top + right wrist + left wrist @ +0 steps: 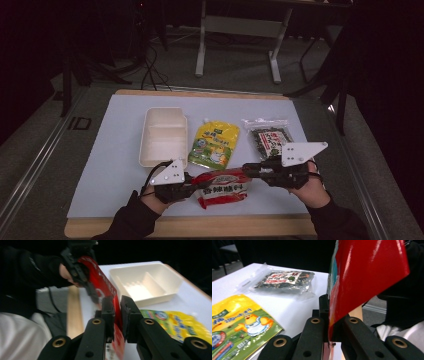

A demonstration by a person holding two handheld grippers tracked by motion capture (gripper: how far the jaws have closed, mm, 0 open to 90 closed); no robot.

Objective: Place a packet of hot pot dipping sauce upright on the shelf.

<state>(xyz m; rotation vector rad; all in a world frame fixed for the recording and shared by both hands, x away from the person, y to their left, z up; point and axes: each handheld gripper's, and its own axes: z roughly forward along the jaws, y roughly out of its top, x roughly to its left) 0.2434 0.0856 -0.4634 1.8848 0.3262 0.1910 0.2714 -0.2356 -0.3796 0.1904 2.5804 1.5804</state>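
Note:
A red food packet (pixel 222 187) hangs between my two grippers near the table's front edge. My left gripper (pixel 197 186) is shut on the packet's left end; in the left gripper view the glossy red packet (pixel 367 272) rises upright from between the closed jaws of that gripper (pixel 332 307). My right gripper (pixel 246 171) is at the packet's right end. In the right gripper view its jaws (pixel 117 305) stand slightly apart with the red packet (pixel 100 277) edge in the gap, and the left gripper (pixel 77 267) grips the far end.
A white two-compartment tray (pixel 162 135) lies at the back left of the white mat. A yellow pouch (pixel 215 142) lies beside it, and a clear bag of dark seaweed (pixel 269 137) to the right. The wooden table edge (pixel 200 227) runs along the front.

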